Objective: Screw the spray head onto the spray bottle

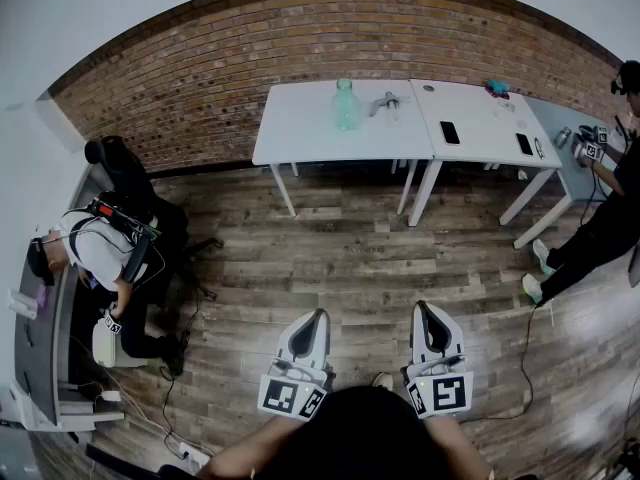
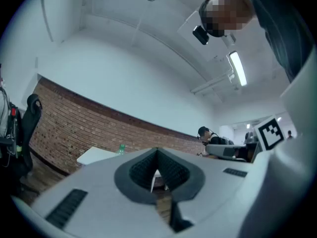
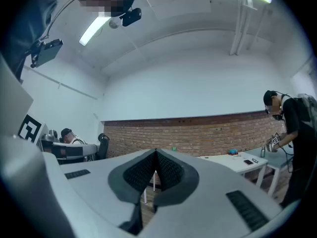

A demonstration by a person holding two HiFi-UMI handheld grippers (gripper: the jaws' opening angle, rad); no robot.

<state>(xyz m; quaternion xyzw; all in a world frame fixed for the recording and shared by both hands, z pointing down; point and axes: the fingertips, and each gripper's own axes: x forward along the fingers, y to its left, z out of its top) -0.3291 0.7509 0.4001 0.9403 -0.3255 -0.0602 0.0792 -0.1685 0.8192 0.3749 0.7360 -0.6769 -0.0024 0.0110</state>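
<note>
1. We see the left gripper [image 1: 318, 316] with its jaws pressed fully together and nothing between them. Its own view shows the ribbed pads meeting at the tip.
2. The right gripper [image 1: 424, 309] is the same, jaws closed on each other and empty.
3. Both are held level and side by side, over the wood-plank floor [image 1: 350, 258].
4. Writing: we only read black-and-white square markers on the marker cubes [image 1: 292, 396]. Any print on the bottle is too small to read.
5. The spray bottle [image 1: 345, 105] is pale green and stands upright on the white table [image 1: 300, 133], well ahead of both sets of fingertips and across the floor.
6. The spray head [image 1: 384, 102] lies on the same table just right of the bottle and apart from it, roughly ahead of the gap between the two grippers.
7. A second white table [image 1: 485, 133] butts against the first, ahead and right of the right fingertips. It carries two dark phones [image 1: 450, 132] and a small teal thing [image 1: 497, 88].
8. Room: a brick wall [image 1: 330, 43] runs behind the tables, with white wall above it and strip lights [image 2: 237, 68] on the ceiling.
9. A seated person [image 1: 100, 253] is far left of the left fingers, and a standing person [image 1: 610, 213] is far right of the right fingers.
</note>
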